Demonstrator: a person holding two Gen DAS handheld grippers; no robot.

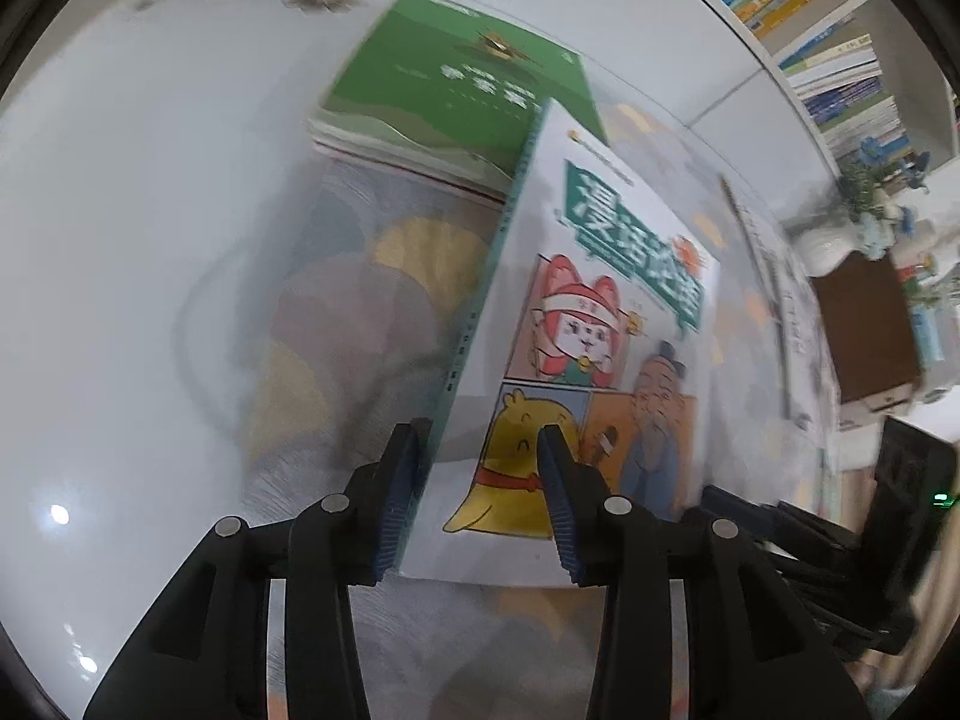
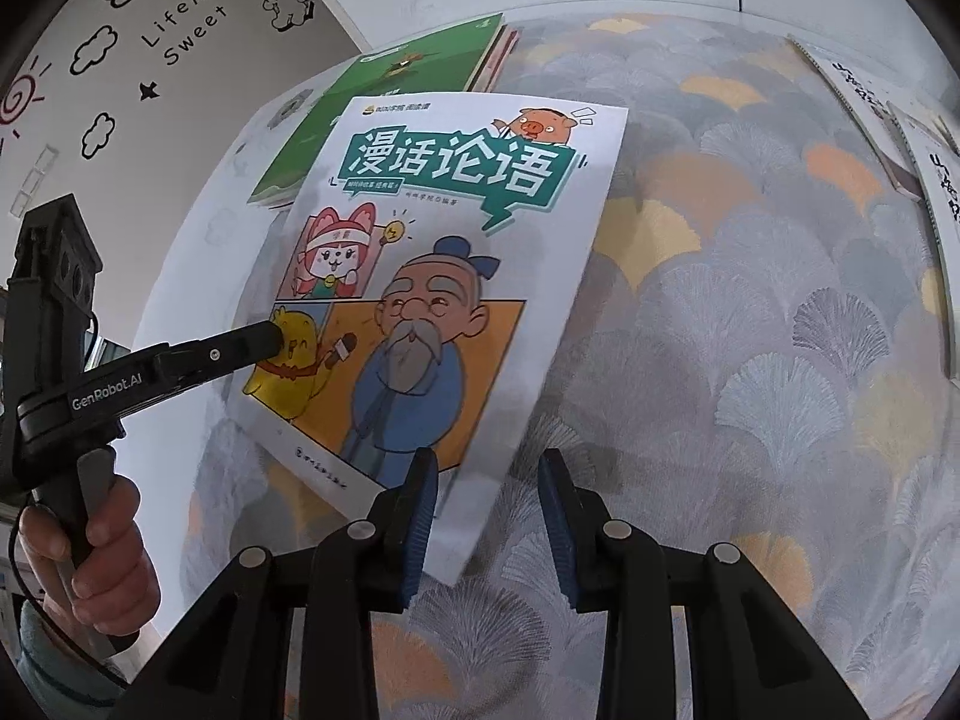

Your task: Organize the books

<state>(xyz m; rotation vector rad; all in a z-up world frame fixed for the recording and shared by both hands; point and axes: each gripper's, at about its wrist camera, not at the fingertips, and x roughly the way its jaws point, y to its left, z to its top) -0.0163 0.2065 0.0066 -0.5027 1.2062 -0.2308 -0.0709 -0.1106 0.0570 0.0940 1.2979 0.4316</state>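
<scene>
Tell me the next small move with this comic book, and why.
Probably swing the left gripper toward the green book and lay the comic book on that stack. The left gripper's pads clamp the comic near its spine, holding it tilted above the patterned cloth. The right gripper is open, with only the comic's corner between its jaws.

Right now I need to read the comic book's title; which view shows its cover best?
The right wrist view: the comic book faces the camera, sharp and whole. In the left wrist view its cover is blurred, slanted and partly hidden by the fingers.
</scene>
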